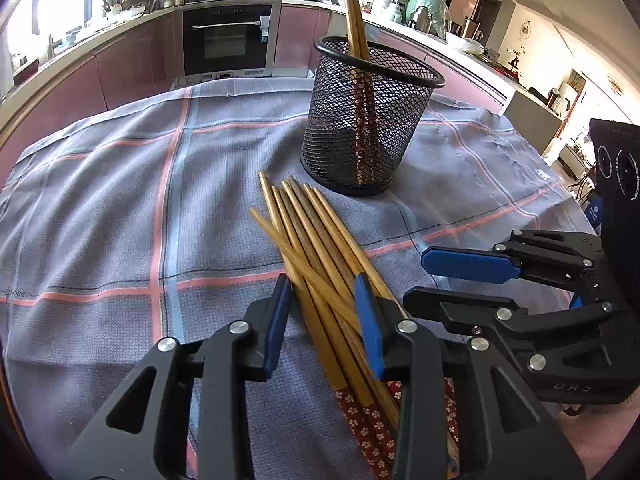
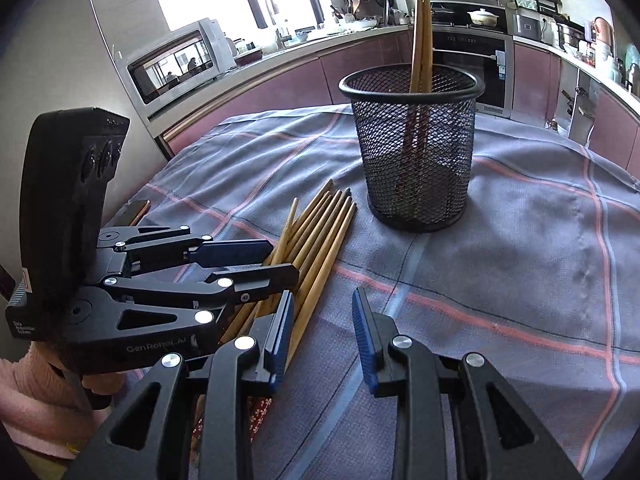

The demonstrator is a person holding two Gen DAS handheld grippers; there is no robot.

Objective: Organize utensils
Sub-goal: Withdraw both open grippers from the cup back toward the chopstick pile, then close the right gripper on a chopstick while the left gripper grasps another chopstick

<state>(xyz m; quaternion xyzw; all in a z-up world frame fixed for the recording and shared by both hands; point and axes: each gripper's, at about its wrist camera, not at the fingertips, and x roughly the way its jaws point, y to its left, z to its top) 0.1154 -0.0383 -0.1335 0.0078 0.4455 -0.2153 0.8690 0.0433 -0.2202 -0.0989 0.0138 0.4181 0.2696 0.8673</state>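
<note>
- Chopsticks (image 1: 320, 248) lie in a loose pile on the cloth (image 1: 100, 208), tips fanned toward the holder (image 1: 372, 120) and the patterned red ends near the camera; one stick crosses the others at a slant.
- In the right wrist view the same pile (image 2: 320, 240) sits left of centre, just in front of the holder (image 2: 416, 148).
- The holder is black mesh, upright on the cloth — the pile's tips are near its base but not touching.
- Two sticks (image 1: 354, 12) stand in the holder, leaning against its rim; the right wrist view shows them (image 2: 422, 32) rising well above the rim.
- Left gripper (image 1: 324, 312): jaws apart, straddling the middle of the pile, with several sticks between the blue pads. Whether the pads touch the wood, I cannot tell.
- From the right wrist view the left gripper (image 2: 256, 260) lies over the pile from the left.
- Right gripper (image 2: 322, 320): jaws apart over bare cloth (image 2: 520, 240), the pile just beside its left pad.
- In the left wrist view the right gripper (image 1: 440, 280) is seen from the side, just right of the pile, fingers spread.
</note>
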